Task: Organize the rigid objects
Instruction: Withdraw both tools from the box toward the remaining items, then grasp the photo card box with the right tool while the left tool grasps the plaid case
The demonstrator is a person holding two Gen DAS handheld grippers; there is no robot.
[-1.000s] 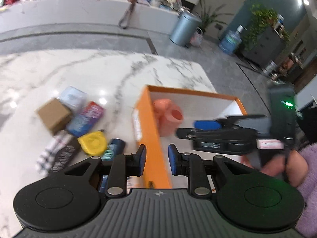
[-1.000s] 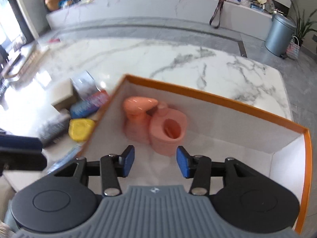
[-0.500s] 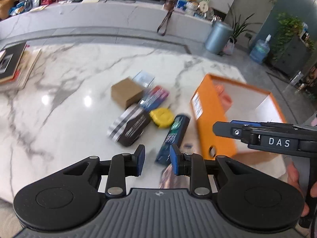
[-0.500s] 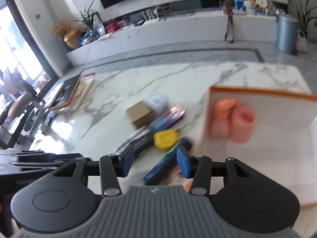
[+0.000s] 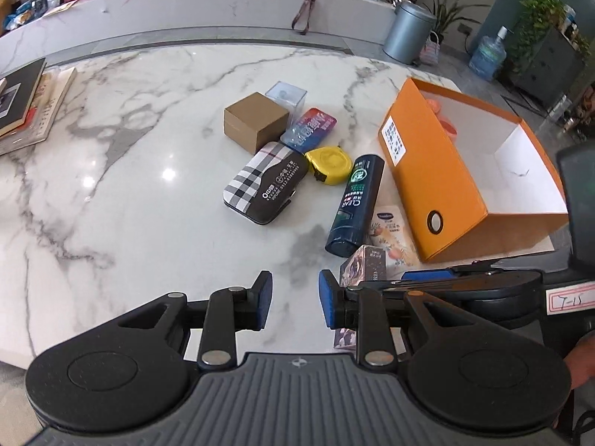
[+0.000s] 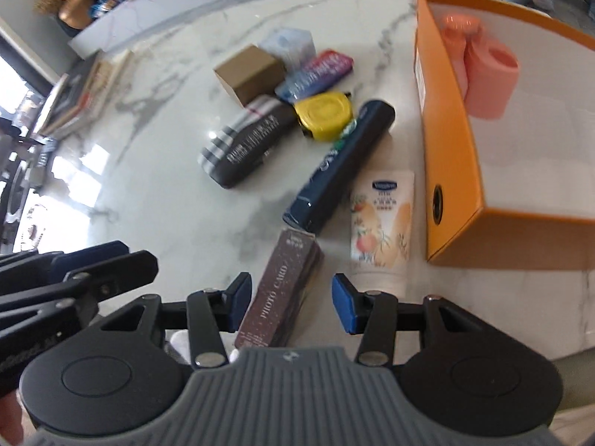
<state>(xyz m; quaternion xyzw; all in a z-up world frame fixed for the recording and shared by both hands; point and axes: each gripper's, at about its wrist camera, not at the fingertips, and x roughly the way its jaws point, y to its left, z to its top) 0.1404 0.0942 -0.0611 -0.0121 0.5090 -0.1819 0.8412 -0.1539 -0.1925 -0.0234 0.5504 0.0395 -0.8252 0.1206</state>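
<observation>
An orange box [image 5: 433,171] [image 6: 448,148] stands on the marble table and holds a pink cup [image 6: 489,81]. Left of it lie a dark CLEAR bottle [image 5: 355,200] [image 6: 340,169], a yellow tape measure [image 5: 329,165] [image 6: 323,115], a plaid case [image 5: 266,182] [image 6: 243,141], a brown carton [image 5: 254,122] [image 6: 249,74], a cream tube [image 6: 381,223] and a brown PHOTO CARD box [image 6: 280,291]. My right gripper [image 6: 290,304] is open, its jaws either side of the PHOTO CARD box. My left gripper [image 5: 293,304] is open and empty above bare marble.
A clear plastic cube [image 5: 286,98] and a colourful packet [image 5: 310,128] lie behind the carton. Books [image 5: 22,104] are stacked at the table's left edge. The table's near edge runs just under both grippers. The right gripper's body [image 5: 483,290] crosses the left wrist view.
Both grippers have pulled back from over the orange box toward the near table edge. The right gripper has come down around the PHOTO CARD box. The pink cup stays in the box.
</observation>
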